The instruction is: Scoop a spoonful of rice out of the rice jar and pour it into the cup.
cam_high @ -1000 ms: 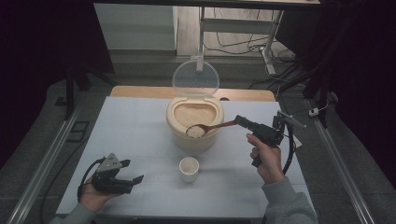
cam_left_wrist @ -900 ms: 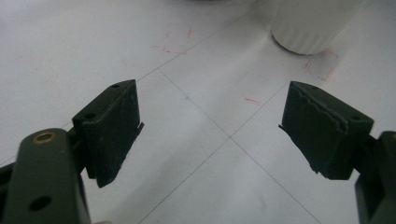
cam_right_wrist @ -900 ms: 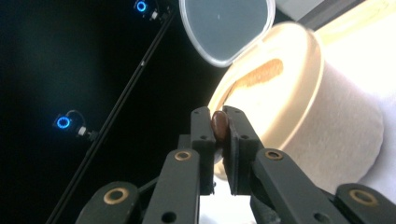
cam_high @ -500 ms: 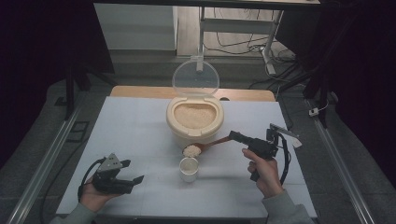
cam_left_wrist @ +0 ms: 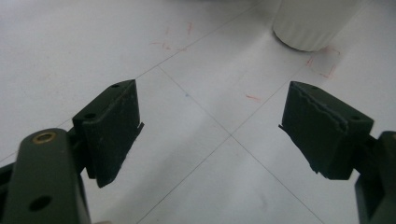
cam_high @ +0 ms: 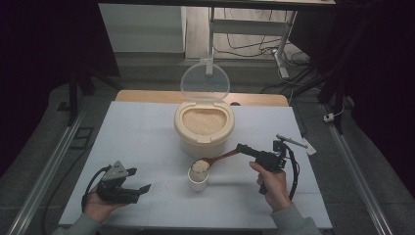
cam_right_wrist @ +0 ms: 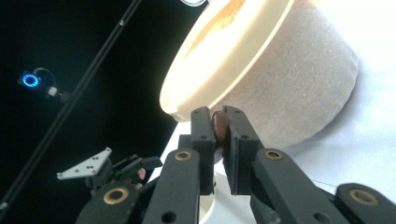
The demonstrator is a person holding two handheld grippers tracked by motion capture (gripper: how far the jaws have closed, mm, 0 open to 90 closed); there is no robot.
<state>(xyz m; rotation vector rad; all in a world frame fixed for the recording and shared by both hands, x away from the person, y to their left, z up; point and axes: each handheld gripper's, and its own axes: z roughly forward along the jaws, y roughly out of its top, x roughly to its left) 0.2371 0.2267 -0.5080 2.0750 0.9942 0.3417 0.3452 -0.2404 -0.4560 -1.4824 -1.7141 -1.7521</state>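
High view: the right gripper [cam_high: 244, 148], jaws clamped on the handle of the wooden spoon [cam_high: 215, 159], has carried the rice-laden bowl of the spoon from above the rice container [cam_high: 204, 128] down to just over the small white cup [cam_high: 198, 180], at 6 o'clock from the container. By this reading, scooping is done and tipping into the cup comes next. The spoon's long axis runs from 2 o'clock at the handle to 8 o'clock at the bowl. The left gripper [cam_high: 138, 190] rests on the counter [cam_high: 147, 132] at 8 o'clock, jaws wide apart and empty.
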